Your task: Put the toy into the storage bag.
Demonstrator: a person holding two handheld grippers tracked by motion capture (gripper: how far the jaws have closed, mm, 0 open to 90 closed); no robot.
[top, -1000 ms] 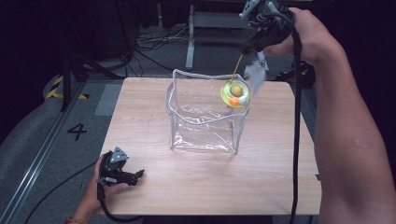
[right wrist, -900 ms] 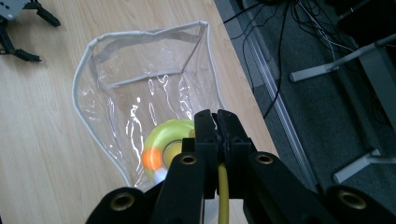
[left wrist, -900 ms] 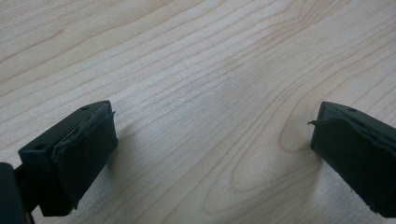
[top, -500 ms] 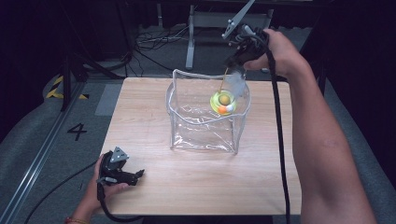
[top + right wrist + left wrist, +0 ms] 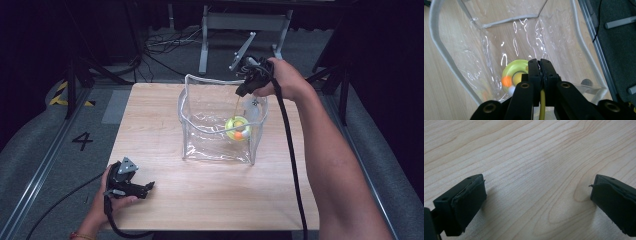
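The right gripper (image 5: 246, 86) hung over the far right rim of the clear plastic bag (image 5: 200, 127) that stood open-topped near the middle of the wooden table (image 5: 150, 130), and its jaws were pressed together on a yellow string (image 5: 236, 104). In the right gripper view the jaws met with no gap, and the string (image 5: 542, 105) ran up between them. From that pinch the string dropped nearly straight down, so the yellow-green yo-yo (image 5: 237, 128) lay toward 6 o'clock of the gripper in the high view, directly beneath it and inside the bag, close against the right wall. The right gripper view looked down the string and met the yo-yo (image 5: 515, 76) face-on, with an orange spot (image 5: 506, 80) on it at about 8 o'clock; whether the toy touched the bag's floor or hung just clear could not be told. The string's long axis was vertical, so any coming move, judged from this, would turn on lowering or letting go along that line. The left gripper (image 5: 142, 188) rested at the table's near left corner, toward 7 o'clock of the bag and well apart from it, jaws spread wide over bare wood and gripping nothing; the right hand (image 5: 282, 80) was plainly the nearer one.
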